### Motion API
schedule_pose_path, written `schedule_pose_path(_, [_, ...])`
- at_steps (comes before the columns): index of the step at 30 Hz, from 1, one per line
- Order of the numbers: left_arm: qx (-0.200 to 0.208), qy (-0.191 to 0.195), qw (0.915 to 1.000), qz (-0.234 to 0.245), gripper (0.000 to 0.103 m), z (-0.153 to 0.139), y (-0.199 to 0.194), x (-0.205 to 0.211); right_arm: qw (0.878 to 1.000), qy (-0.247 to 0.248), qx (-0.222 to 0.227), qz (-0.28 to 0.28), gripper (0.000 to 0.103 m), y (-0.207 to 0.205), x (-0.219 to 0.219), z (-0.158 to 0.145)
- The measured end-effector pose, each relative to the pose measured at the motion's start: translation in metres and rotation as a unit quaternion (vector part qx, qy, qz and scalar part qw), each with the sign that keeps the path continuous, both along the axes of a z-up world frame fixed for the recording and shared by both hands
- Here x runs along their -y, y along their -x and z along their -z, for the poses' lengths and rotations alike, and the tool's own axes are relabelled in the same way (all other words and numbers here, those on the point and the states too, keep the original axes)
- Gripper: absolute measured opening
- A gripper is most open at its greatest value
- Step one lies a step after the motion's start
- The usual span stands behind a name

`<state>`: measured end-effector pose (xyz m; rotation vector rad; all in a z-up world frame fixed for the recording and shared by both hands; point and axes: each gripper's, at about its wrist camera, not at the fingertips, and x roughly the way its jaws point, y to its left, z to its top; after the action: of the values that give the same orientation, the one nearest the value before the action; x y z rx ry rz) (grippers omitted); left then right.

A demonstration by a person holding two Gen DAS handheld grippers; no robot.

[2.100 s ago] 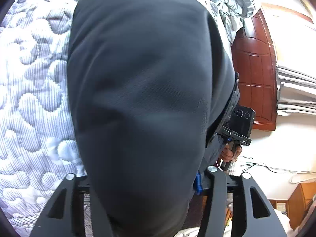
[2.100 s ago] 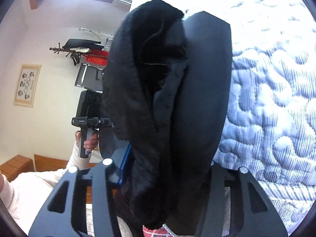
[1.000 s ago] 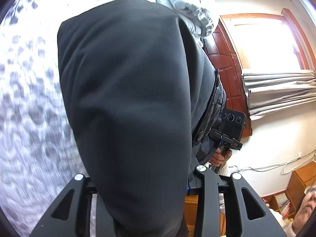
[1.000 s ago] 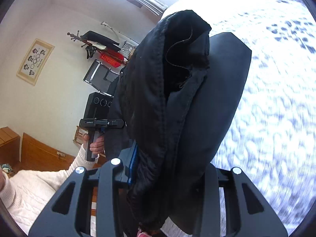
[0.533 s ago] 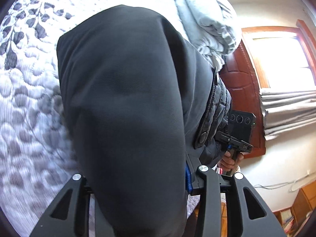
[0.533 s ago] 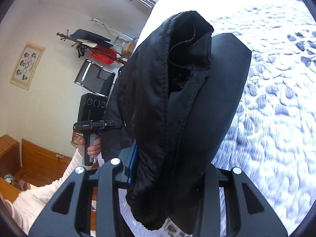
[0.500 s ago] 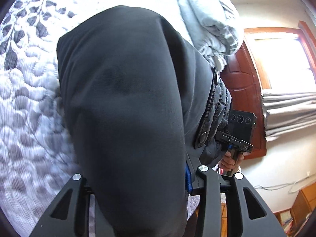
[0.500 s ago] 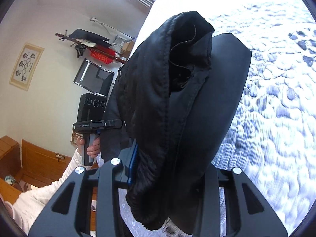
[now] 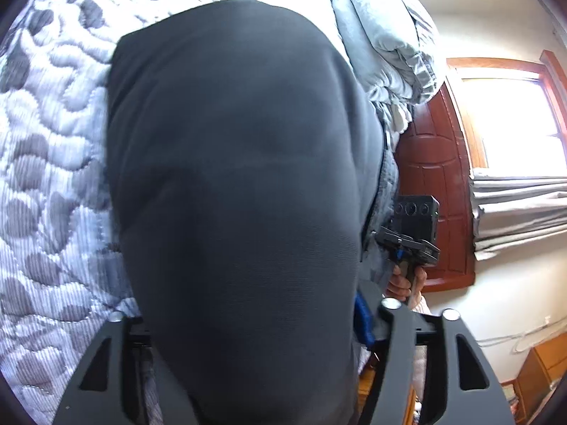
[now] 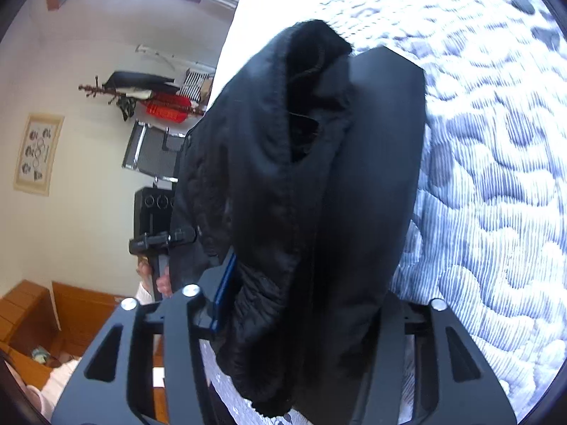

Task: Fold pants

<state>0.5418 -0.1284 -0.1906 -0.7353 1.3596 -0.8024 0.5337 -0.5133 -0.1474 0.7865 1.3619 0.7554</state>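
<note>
We are clamping the dark pants [image 9: 234, 191] in the left gripper [image 9: 255, 354], cloth filling the view, quilt [image 9: 46, 163] at 9 o'clock. We are pinching their bunched fleece-lined edge [image 10: 301, 184] in the right gripper [image 10: 301, 336], quilt [image 10: 496, 177] at 3 o'clock.
</note>
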Motion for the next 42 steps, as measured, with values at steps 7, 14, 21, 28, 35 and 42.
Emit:
schedule_pose_path(7, [0.041,-0.025,0.9978,-0.045,0.079,-0.009,0.018,-0.017,1.0,0.007,0.018,0.025,0.079,0.021,0.008,-0.007])
schedule_pose_path(14, [0.09,-0.12,0.9848,-0.088,0.096,-0.031,0.065,-0.045,0.997,0.027,0.025,0.064,0.088,0.057,0.042,-0.017])
schedule_pose_path(21, [0.154,-0.21,0.9568,-0.129,0.098,-0.073,0.119,-0.048,0.984,0.115,0.061,0.119,0.088,0.127,0.06,-0.063])
schedule_pose_path(28, [0.203,-0.28,0.9302,-0.123,0.099,-0.119,0.176,-0.001,0.94,0.274,0.116,0.168,0.099,0.202,0.008,-0.133])
schedule_pose_path(35, [0.221,-0.328,0.9106,-0.121,0.099,-0.146,0.21,0.026,0.897,0.382,0.13,0.182,0.1,0.229,-0.027,-0.155])
schedule_pose_path(42, [0.238,-0.376,0.8842,-0.143,0.099,-0.171,0.235,0.026,0.872,0.433,0.138,0.182,0.1,0.24,-0.051,-0.175])
